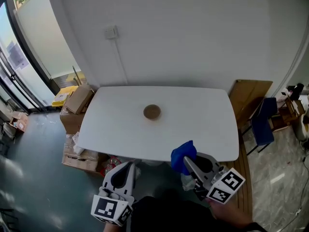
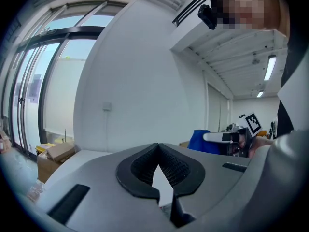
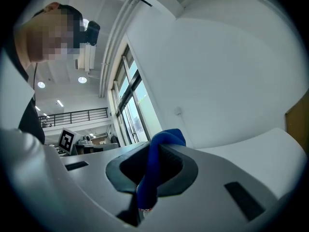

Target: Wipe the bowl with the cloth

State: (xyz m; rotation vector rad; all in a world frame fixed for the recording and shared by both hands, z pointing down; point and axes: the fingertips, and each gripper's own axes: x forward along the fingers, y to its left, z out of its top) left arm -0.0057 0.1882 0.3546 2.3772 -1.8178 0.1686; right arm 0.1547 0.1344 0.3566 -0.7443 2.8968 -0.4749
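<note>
The left gripper (image 1: 128, 168) is held low before the near edge of the tabletop (image 1: 207, 129), pointed towards the table and about level. Its jaws are closed together and nothing is gripped between them. In the left gripper view only the grey shell and the dark ribbed pads (image 2: 145, 166) are seen, meeting at their tips.

The right gripper (image 1: 186, 160) is held beside it, near the right part of the same edge, and is angled inward towards the table's middle. Its jaws are clamped on the cloth (image 1: 182, 154). A soft blue fold is pinched between the black pads and bunched into a rounded lump beyond the tips. A cube with black-and-white square markers (image 1: 226, 185) is carried at this gripper's rear, and part of the hand (image 1: 231, 211) is seen behind it.

The bowl (image 1: 152, 111) is set about the middle of the tabletop, well apart from both grippers. It is small, round and brown, and its material cannot be told.

The tabletop is white, smooth and matt, with rounded corners. Brown cardboard boxes (image 1: 77, 103) are stacked by its left edge, and a wooden board (image 1: 251, 96) is propped near its far right corner.
</note>
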